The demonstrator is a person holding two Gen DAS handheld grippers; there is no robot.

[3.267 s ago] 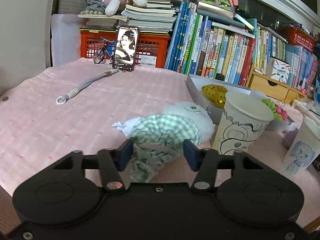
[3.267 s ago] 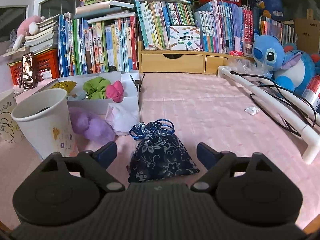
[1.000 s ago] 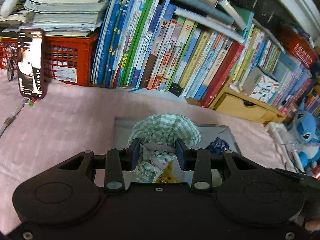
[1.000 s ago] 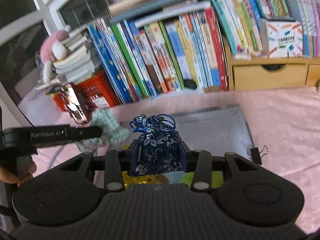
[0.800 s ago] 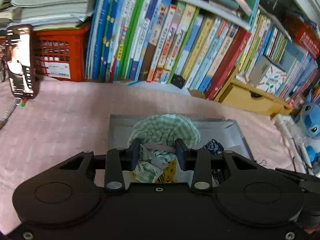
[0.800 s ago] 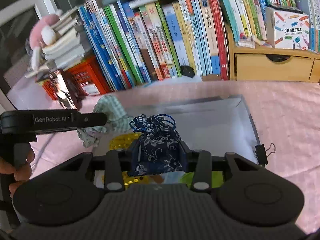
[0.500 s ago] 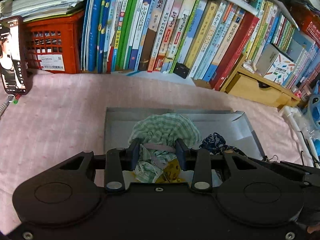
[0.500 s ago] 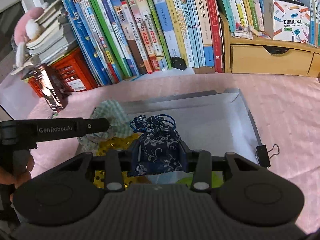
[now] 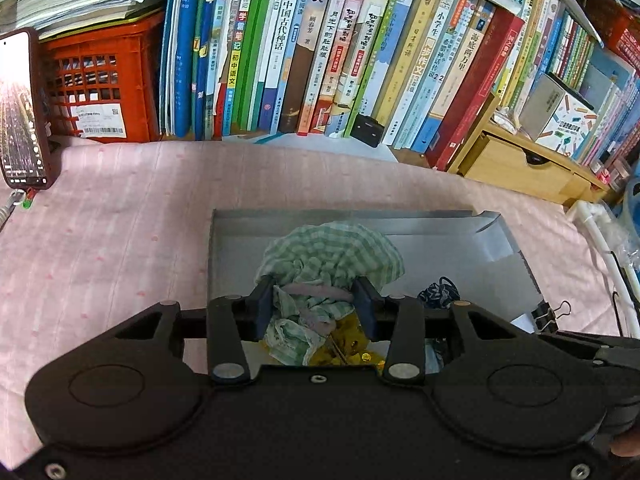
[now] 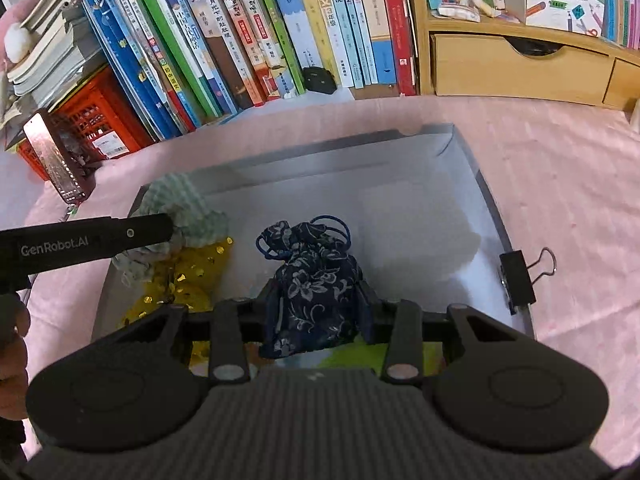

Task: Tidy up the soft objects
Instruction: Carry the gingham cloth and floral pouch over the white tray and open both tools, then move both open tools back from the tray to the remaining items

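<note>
My left gripper [image 9: 314,304] hangs over the left half of the grey box [image 9: 360,216]. A green checked cloth pouch [image 9: 332,252] sits between its blue pads; the jaws are opening, and the pads still touch the cloth. My right gripper [image 10: 318,300] is shut on a dark blue floral drawstring pouch [image 10: 316,280] above the box's middle [image 10: 480,184], its jaws closing tighter. Under the checked pouch [image 10: 180,200] lies a gold sequin piece [image 10: 180,280]. A lime-green soft item [image 10: 352,352] shows beneath the right gripper. The left gripper's finger [image 10: 120,232] crosses the right wrist view.
A row of upright books [image 9: 340,60] lines the back. A red crate [image 9: 100,80] and a propped phone [image 9: 20,112] stand at the left, a wooden drawer unit [image 10: 520,68] at the right. A binder clip [image 10: 520,276] grips the box's right wall. Pink cloth surrounds the box.
Both grippers have sunk toward the box with their pouches, and the box now looks larger. The left jaws stand slightly wider than before.
</note>
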